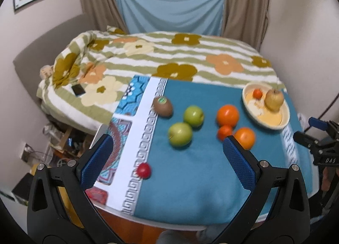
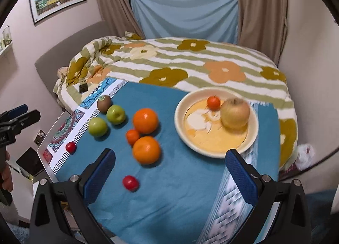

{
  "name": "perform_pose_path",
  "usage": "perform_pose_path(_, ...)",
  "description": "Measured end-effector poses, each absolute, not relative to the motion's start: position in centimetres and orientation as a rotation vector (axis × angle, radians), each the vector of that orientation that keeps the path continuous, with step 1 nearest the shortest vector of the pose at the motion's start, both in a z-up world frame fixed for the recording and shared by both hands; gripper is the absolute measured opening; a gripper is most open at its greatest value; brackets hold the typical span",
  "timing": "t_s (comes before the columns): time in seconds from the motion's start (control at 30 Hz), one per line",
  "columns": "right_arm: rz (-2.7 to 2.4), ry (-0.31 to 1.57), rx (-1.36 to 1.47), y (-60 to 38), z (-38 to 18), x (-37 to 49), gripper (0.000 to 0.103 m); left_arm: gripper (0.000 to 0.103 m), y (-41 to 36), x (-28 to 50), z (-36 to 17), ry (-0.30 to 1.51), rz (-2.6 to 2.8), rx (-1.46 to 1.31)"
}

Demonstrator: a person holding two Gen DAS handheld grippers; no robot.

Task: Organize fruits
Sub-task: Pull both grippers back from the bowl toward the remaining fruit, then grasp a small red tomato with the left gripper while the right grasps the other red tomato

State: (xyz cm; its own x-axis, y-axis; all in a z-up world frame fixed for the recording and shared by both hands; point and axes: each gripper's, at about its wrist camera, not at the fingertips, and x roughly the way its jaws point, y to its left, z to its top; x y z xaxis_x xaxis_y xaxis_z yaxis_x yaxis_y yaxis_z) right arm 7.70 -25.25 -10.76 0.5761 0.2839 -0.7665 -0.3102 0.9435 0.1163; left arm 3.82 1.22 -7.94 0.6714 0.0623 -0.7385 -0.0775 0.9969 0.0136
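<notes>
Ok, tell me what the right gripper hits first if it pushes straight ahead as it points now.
Probably the teal tablecloth first; the right gripper, jaws open, points down at bare cloth between the near orange and the bowl. Depth is unclear.

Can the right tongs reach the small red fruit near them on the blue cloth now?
Probably yes. The right tongs are open and empty, and the small red fruit lies alone on the blue cloth just ahead, with nothing between.

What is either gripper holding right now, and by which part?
Nothing. The left gripper and the right gripper are both open above the blue tablecloth, with no fruit between their fingers.
</notes>
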Motion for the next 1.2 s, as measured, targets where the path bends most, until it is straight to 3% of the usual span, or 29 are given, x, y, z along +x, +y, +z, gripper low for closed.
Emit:
perform_pose_path(0.2, 0.262, 0.947, -0.019, -22.0, -13.8, 6.1, 0.103, 0.102, 4.3, 4.1, -12.8, 0.908, -0.009, 0.019)
perform_pose_path(0.33, 0.194, 0.969, -0.004, -20.1, -15.6, 5.3, 0.103, 0.091, 5.3, 4.7, -15.9, 0.959, -0.073, 0.051)
perform_pose_path(0.47, 0.143, 0.997, 0.052, -18.9, -17.5, 4.9, 0.103, 0.073, 5.6, 5.4, -19.1, 0.997, -0.132, 0.125)
perform_pose_path(0.57, 0.106, 1.014, 0.068, -18.2, -19.0, 4.5, 0.102, 0.068, 5.7, 5.8, -21.0, 1.02, -0.175, 0.164)
perform_pose_path(0.73, 0.066, 1.028, 0.072, -17.4, -20.1, 4.4, 0.092, 0.057, 6.3, 6.3, -22.7, 1.057, -0.209, 0.161)
perform_pose_path(0.87, 0.04, 1.025, 0.073, -17.0, -20.6, 4.4, 0.091, 0.053, 6.4, 6.5, -23.6, 1.082, -0.226, 0.163)
perform_pose_path(1.0, 0.034, 1.038, 0.071, -16.7, -21.2, 4.9, 0.076, 0.042, 6.7, 6.5, -23.9, 1.091, -0.242, 0.149)
perform_pose_path(1.2, 0.026, 1.043, 0.058, -16.2, -21.8, 5.6, 0.068, 0.035, 6.8, 6.4, -23.8, 1.085, -0.244, 0.152)
